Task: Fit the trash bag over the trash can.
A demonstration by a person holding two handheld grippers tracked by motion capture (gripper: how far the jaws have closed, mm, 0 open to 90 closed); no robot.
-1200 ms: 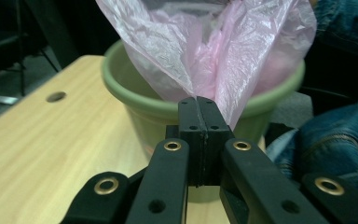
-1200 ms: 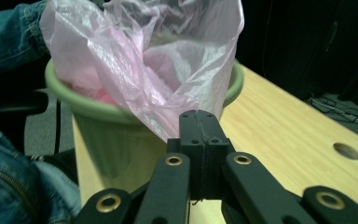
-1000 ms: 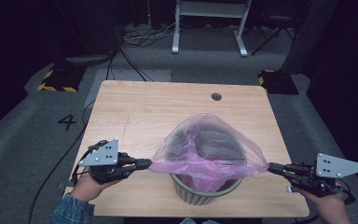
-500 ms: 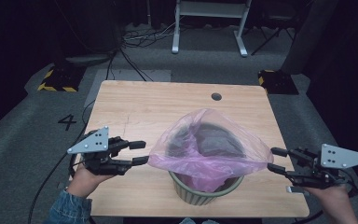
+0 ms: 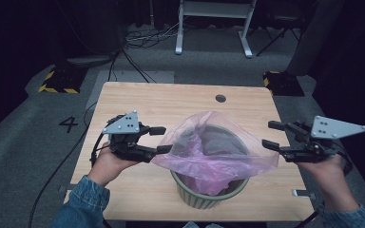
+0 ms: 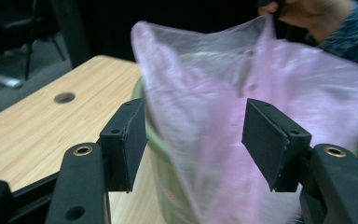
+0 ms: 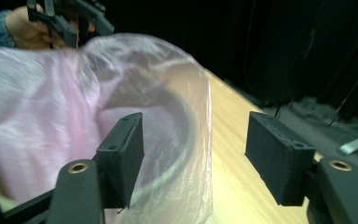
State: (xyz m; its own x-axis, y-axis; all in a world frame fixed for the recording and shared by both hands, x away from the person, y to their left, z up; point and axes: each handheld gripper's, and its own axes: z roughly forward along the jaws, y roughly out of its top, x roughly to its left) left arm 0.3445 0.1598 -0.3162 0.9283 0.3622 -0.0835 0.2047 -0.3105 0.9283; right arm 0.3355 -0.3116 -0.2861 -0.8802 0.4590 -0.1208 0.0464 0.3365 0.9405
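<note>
Pink bag [image 5: 209,152] sits loose in the ribbed bin [image 5: 209,197], its mouth ballooned above the rim, not yet folded down over it — that's the work left, I'd say. Left gripper [image 5: 161,139] and right gripper [image 5: 272,134] have just been opening: jaws apart, pads off the film, which hangs between the left jaws and brushes past the right ones. A second ago both pinched the stretched edges; now they've let go and lifted.

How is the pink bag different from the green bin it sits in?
The pink bag is thin, see-through and crumpled; the green bin is solid and ribbed. The bag billows up above the rim and spreads wider than the bin, while the bin stands upright on the table. Both are open at the top.
</note>
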